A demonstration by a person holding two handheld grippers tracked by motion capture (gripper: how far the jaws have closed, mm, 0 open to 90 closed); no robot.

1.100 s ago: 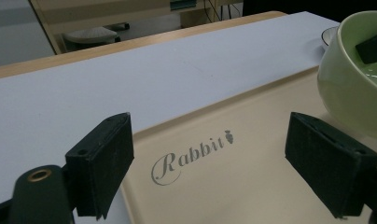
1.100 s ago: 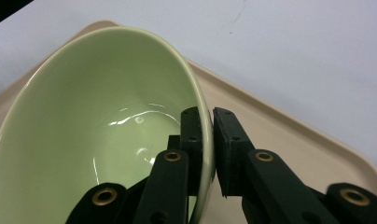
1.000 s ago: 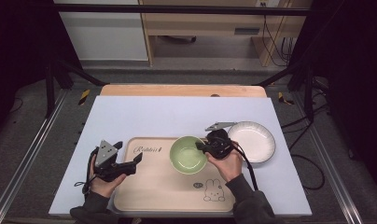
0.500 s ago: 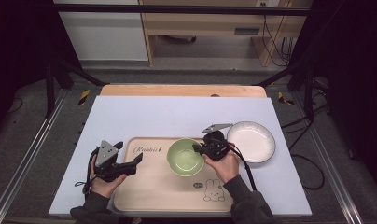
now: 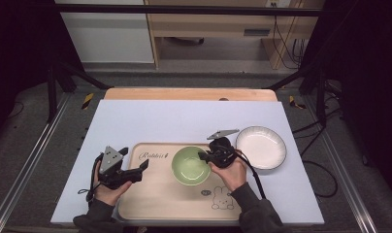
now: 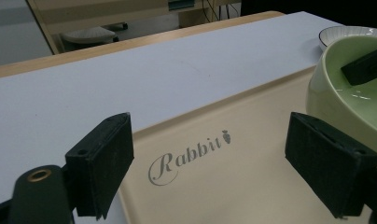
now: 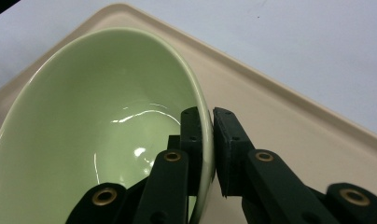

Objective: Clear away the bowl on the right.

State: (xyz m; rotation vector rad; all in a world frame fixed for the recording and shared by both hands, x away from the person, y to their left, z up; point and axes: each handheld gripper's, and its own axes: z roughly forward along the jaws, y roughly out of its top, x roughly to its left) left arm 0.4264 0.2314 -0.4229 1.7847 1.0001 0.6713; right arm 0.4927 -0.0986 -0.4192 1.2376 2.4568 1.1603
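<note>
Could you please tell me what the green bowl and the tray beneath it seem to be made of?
Green bowl: probably glazed ceramic; glossy, with sharp light reflections and a thick rim. Beige tray: likely matte plastic or melamine; smooth, dull surface with printed "Rabbit" lettering, though the look leaves this open.

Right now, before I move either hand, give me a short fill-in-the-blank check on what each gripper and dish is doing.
1. The right gripper is shut on the rim of the ____ bowl.
2. That bowl is over the beige ____ printed with the word Rabbit.
3. The left gripper has its jaws ____, with nothing between them.
4. The white dish sits on the table to the ____ of the tray in the high view.

Missing words: green; tray; open; right
</note>
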